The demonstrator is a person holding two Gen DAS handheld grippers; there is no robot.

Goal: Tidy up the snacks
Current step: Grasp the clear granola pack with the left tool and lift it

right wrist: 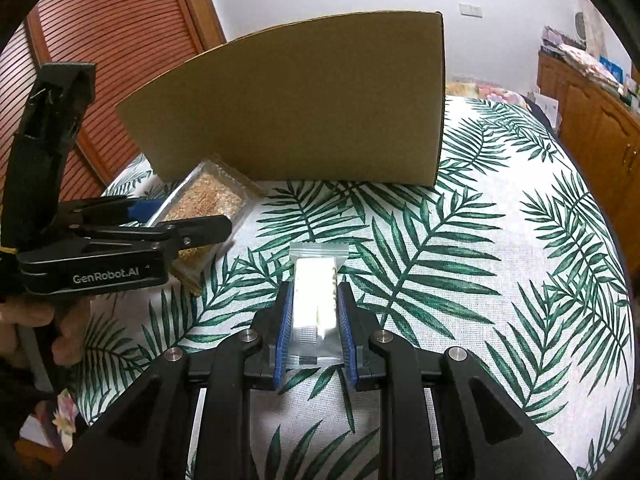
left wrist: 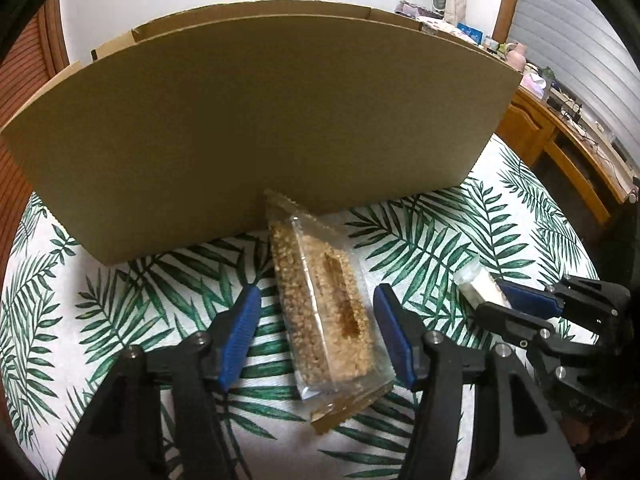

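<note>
On the leaf-print tablecloth (left wrist: 460, 216), close in front of the cardboard box (left wrist: 256, 120), my left gripper (left wrist: 318, 316) is released: blue pads either side of the granola bar pack (left wrist: 320, 304), clear gaps both sides, pack lying flat with its far end near the box wall. My right gripper (right wrist: 314, 312) is clenched on the small clear packet with a white snack (right wrist: 314, 296), pads pressing both long edges, out on open cloth beside the left one.
</note>
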